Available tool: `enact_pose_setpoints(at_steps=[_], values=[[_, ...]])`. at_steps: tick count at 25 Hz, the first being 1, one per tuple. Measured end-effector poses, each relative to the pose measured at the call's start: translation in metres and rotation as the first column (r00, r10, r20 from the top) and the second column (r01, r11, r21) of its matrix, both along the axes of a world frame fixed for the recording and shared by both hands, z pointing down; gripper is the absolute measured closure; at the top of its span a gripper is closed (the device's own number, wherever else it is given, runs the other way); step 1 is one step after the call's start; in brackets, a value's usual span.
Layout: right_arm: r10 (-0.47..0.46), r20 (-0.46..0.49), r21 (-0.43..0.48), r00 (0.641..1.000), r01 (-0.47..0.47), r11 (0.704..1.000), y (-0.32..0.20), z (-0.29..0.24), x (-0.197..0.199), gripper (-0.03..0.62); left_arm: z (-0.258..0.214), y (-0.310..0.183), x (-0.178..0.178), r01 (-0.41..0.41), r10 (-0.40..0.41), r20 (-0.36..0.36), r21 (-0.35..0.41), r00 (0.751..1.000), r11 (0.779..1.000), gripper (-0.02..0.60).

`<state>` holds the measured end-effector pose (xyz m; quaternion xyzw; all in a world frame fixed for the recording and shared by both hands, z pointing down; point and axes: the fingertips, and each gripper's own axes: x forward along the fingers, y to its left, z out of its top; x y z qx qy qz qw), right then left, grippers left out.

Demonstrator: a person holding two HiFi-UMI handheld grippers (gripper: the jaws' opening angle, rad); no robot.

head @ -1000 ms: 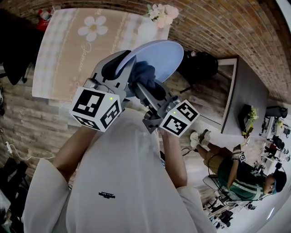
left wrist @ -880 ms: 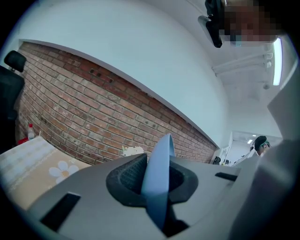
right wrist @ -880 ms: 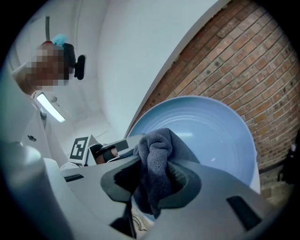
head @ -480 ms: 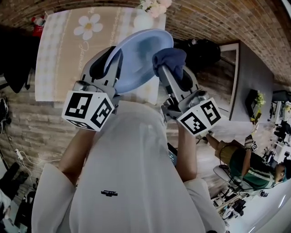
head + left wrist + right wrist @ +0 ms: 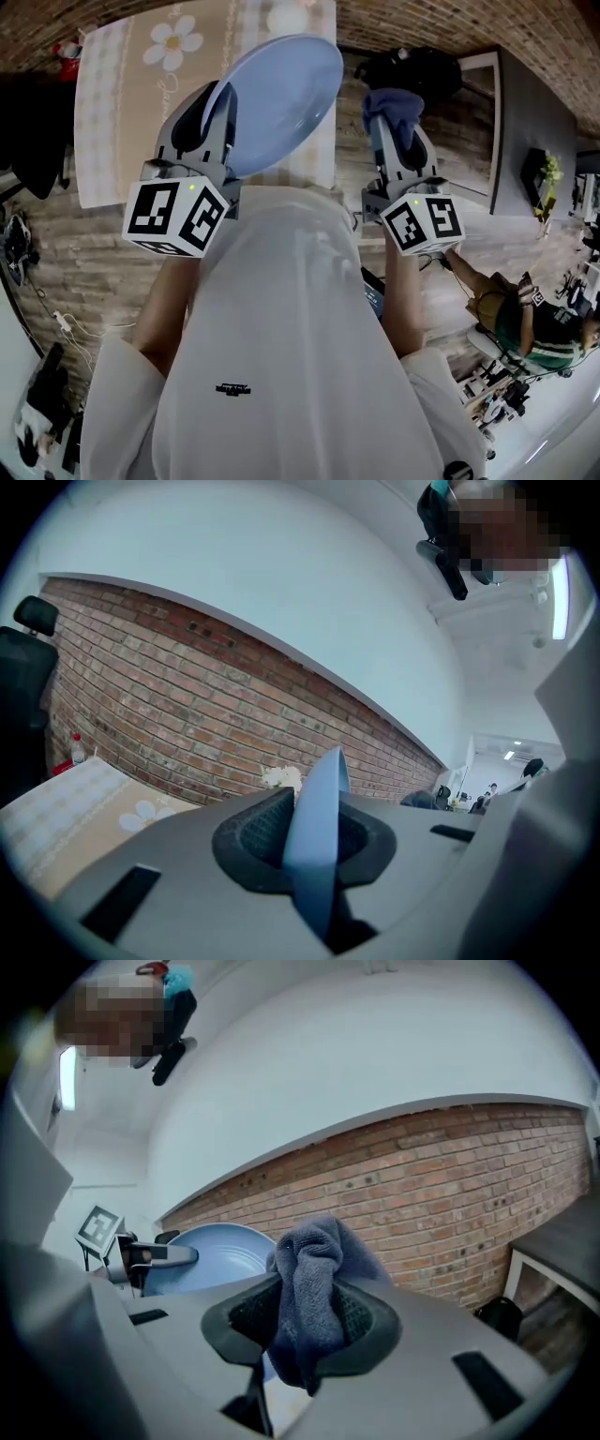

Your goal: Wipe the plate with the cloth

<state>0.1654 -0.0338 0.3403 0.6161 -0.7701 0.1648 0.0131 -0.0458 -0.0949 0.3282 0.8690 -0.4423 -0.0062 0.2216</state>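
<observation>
Your left gripper (image 5: 217, 117) has its 2 jaws closed tight on the rim of the pale blue plate (image 5: 286, 89); in the left gripper view the rim stands edge-on between the dark pads, with no gap on either side. The plate is off the table, held up in the air and tilted, its hollow face turned toward your right side. In the head view it hangs over the right edge of the table (image 5: 122, 103), which wears a checked covering with a daisy print.

Your right gripper (image 5: 396, 131) has its 2 jaws pinched on the dark blue cloth (image 5: 394, 101). The cloth is bunched between the pads, with a rounded fold standing above them and a tail hanging below. It is just beside the plate, to the right of its rim, and apart from it. A brick wall (image 5: 450, 1185) stands behind both.
</observation>
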Motion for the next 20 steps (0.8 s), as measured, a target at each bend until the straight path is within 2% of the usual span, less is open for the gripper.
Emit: enact_pose_setpoints(at_steps=[3, 8, 14, 20], values=[[0.013, 0.047, -0.046, 0.999, -0.011, 0.999, 0.008, 0.017, 0.000, 0.470, 0.004, 0.003, -0.001, -0.005, 0.005, 0.006, -0.006, 1.000, 1.000, 0.534], [-0.017, 0.062, -0.099, 0.998, 0.023, 0.995, 0.013, 0.033, -0.003, 0.470, 0.005, 0.004, 0.008, -0.010, 0.010, 0.003, -0.009, 1.000, 1.000, 0.534], [-0.040, 0.047, -0.115, 0.998, 0.045, 0.992, 0.011, 0.038, -0.017, 0.470, 0.006, 0.004, 0.004, -0.005, 0.005, -0.009, -0.007, 1.000, 1.000, 0.534], [-0.039, 0.054, -0.090, 0.998, 0.043, 0.995, 0.015, 0.028, -0.024, 0.471, 0.007, 0.012, 0.003, -0.013, 0.013, -0.013, -0.020, 1.000, 1.000, 0.534]])
